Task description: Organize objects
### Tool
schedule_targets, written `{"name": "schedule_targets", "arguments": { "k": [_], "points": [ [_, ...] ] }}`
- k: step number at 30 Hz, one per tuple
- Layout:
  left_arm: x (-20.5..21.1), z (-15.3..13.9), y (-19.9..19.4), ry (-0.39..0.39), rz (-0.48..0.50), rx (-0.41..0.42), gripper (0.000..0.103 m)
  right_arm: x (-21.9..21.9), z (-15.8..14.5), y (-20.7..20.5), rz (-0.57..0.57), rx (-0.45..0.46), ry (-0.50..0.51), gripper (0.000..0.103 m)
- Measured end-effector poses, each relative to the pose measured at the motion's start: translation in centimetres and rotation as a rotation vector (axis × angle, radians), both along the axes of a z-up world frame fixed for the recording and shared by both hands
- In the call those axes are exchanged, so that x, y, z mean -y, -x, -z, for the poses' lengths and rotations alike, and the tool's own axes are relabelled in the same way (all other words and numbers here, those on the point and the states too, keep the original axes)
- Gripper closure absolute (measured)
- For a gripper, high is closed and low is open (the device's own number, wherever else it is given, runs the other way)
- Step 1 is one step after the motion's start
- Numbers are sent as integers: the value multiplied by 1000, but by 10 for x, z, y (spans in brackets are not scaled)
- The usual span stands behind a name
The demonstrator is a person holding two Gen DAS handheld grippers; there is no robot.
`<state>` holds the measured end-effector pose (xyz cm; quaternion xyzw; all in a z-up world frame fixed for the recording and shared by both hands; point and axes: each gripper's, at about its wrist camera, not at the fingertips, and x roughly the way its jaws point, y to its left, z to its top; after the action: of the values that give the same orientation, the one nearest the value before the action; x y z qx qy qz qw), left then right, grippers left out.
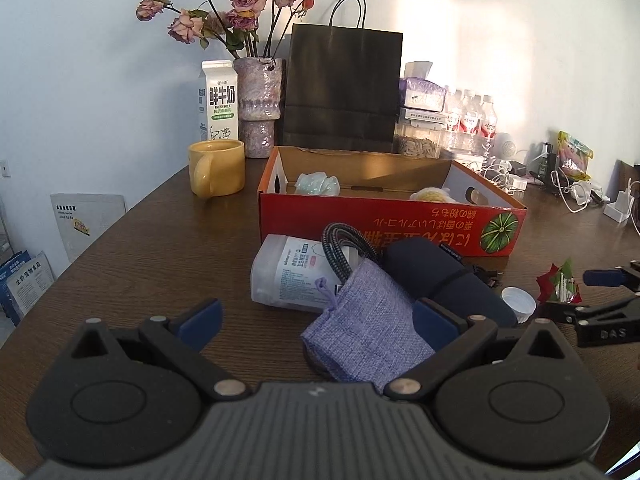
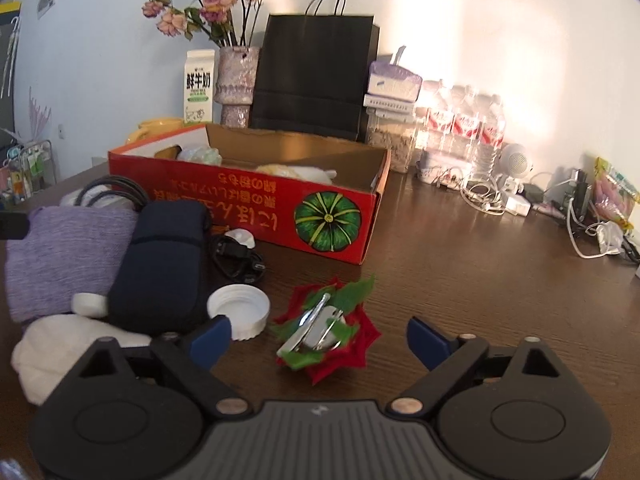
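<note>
A: The left gripper [image 1: 318, 322] is spread wide, its right pad beside the purple drawstring pouch [image 1: 366, 332], holding nothing. The right gripper [image 2: 318, 340] is wide too, jaws either side of the red-and-green felt flower clip [image 2: 326, 334], not closed on it.

B: And the red box [image 1: 390, 226]?

A: Open, just behind the pile. I can make out 2 things inside: a pale green crumpled item [image 1: 318, 183] and something yellowish [image 1: 432, 194].

B: So barely started?

A: I'd judge so. Outside the box, bunched against its front wall: the pouch, a dark blue case [image 2: 160, 264], a white cap [image 2: 240, 308], a braided cable [image 1: 346, 248], a white wipes pack [image 1: 288, 276], a black cord [image 2: 236, 258] and a white cloth [image 2: 60, 354]. The clip looks like the next pick.

B: The setting?

A: A dark wood table [image 2: 480, 280] against a pale wall. Behind the box: a yellow mug [image 1: 218, 168], milk carton [image 1: 219, 100], vase of dried roses [image 1: 258, 108], black paper bag [image 1: 344, 88], water bottles [image 2: 464, 120], and chargers tangled at the right.
</note>
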<state>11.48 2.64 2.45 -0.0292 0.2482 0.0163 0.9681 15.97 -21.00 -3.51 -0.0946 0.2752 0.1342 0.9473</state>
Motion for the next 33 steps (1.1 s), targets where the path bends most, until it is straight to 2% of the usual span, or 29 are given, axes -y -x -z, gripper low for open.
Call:
{"name": "schedule_targets", "arguments": {
  "k": [3, 6, 9, 18, 23, 33],
  "points": [
    [0, 0, -1, -4, -1, -3, 0, -2, 6, -12, 2, -23, 10, 23],
    [-1, 1, -2, -5, -3, -6, 0, -2, 10, -19, 4, -46, 4, 53],
    [-1, 1, -2, -4, -3, -9, 0, 0, 8, -15, -2, -23, -17, 59],
    [-2, 3, -3, 0, 1, -13, 0, 5, 1, 4, 5, 74, -94, 61],
    [-4, 3, -2, 1, -5, -11, 0, 0, -3, 7, 3, 93, -99, 61],
    [-40, 1, -8, -6, -128, 2, 0, -5, -3, 8, 11, 95, -103, 61]
  ]
}}
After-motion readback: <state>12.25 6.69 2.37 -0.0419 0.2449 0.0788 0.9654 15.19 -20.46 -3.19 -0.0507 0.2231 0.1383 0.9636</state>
